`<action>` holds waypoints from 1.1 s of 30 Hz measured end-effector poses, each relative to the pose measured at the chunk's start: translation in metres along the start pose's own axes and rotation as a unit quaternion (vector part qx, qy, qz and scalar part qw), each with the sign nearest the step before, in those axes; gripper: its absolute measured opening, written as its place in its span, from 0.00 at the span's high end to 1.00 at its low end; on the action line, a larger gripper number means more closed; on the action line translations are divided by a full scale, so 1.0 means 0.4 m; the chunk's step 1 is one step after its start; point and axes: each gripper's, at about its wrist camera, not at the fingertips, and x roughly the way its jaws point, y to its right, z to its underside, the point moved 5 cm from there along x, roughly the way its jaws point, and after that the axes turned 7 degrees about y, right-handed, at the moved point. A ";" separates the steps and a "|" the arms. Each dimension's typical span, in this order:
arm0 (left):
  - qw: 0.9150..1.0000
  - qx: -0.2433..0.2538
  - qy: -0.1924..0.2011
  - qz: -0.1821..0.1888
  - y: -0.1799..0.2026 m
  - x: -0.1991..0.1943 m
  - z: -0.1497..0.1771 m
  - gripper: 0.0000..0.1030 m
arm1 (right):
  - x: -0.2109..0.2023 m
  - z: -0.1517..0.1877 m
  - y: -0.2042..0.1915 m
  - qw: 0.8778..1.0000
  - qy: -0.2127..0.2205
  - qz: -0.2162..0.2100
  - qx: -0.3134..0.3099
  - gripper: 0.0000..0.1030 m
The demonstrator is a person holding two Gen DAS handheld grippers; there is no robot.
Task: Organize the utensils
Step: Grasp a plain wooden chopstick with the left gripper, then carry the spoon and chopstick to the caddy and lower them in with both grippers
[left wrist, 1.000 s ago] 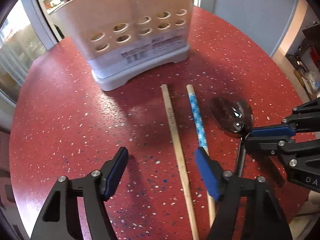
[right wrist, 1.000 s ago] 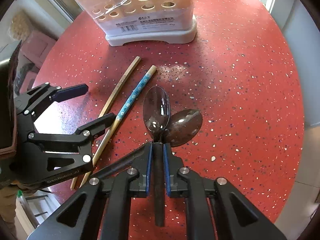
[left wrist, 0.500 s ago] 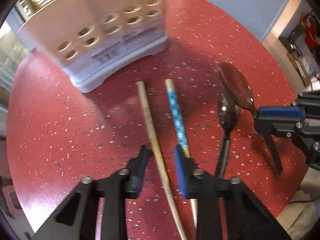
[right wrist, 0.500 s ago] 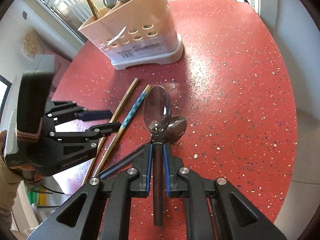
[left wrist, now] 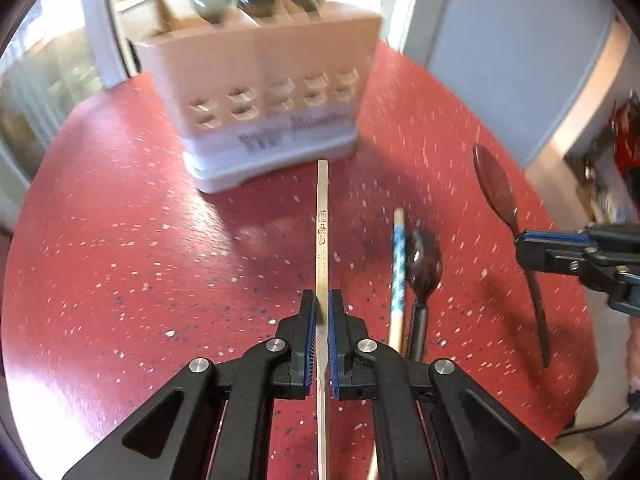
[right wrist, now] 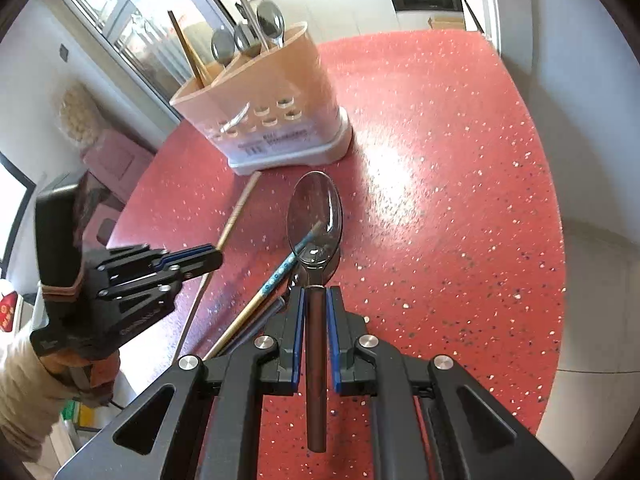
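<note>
My left gripper point(left wrist: 322, 306) is shut on a plain wooden chopstick point(left wrist: 322, 216) and holds it pointing at the beige utensil holder point(left wrist: 260, 92). My right gripper point(right wrist: 315, 298) is shut on the handle of a dark spoon point(right wrist: 315, 216), lifted above the red table; it shows at the right in the left wrist view point(left wrist: 496, 188). A blue-patterned chopstick point(left wrist: 398, 264) and a second dark spoon point(left wrist: 424, 264) lie on the table between the grippers. The holder point(right wrist: 264, 100) has several spoons and a chopstick standing in it.
The round red speckled table point(right wrist: 440, 200) ends close on the right and front. The holder stands at the far side. My left gripper point(right wrist: 192, 260) and the hand holding it are at the left in the right wrist view.
My left gripper closed on the plain chopstick and raised it. My right gripper lifted its spoon higher above the table; the second spoon stayed on the table.
</note>
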 end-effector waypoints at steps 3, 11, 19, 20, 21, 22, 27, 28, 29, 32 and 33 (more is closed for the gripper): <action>0.999 -0.017 0.041 -0.002 -0.011 -0.063 -0.018 0.66 | -0.029 -0.016 -0.005 1.000 0.022 -0.004 -0.003 0.88; 0.989 -0.058 0.135 0.013 -0.118 -0.249 -0.071 0.66 | -0.107 -0.104 -0.051 0.997 0.077 -0.015 -0.019 0.89; 0.972 -0.079 0.220 0.006 -0.183 -0.358 -0.192 0.66 | -0.162 -0.218 -0.104 0.991 0.126 -0.019 -0.036 0.88; 0.970 -0.082 0.230 0.002 -0.191 -0.365 -0.212 0.66 | -0.165 -0.241 -0.111 0.990 0.133 -0.018 -0.038 0.88; 0.967 -0.086 0.239 -0.001 -0.200 -0.367 -0.235 0.66 | -0.163 -0.257 -0.120 0.990 0.137 -0.019 -0.038 0.88; 0.966 -0.089 0.243 -0.001 -0.209 -0.366 -0.251 0.66 | -0.162 -0.278 -0.128 0.989 0.141 -0.021 -0.040 0.88; 0.957 -0.100 0.273 -0.007 -0.257 -0.363 -0.359 0.66 | -0.143 -0.371 -0.166 0.984 0.166 -0.019 -0.058 0.89; 0.955 -0.102 0.278 -0.008 -0.265 -0.358 -0.375 0.66 | -0.142 -0.387 -0.173 0.983 0.170 -0.018 -0.060 0.89; 0.953 -0.106 0.285 -0.010 -0.274 -0.353 -0.396 0.66 | -0.138 -0.406 -0.180 0.982 0.176 -0.018 -0.064 0.89; 0.946 -0.117 0.301 -0.009 -0.286 -0.323 -0.435 0.66 | -0.116 -0.469 -0.195 0.978 0.195 -0.017 -0.071 0.88; 0.944 -0.117 0.309 -0.015 -0.295 -0.313 -0.452 0.66 | -0.108 -0.483 -0.198 0.977 0.199 -0.018 -0.070 0.89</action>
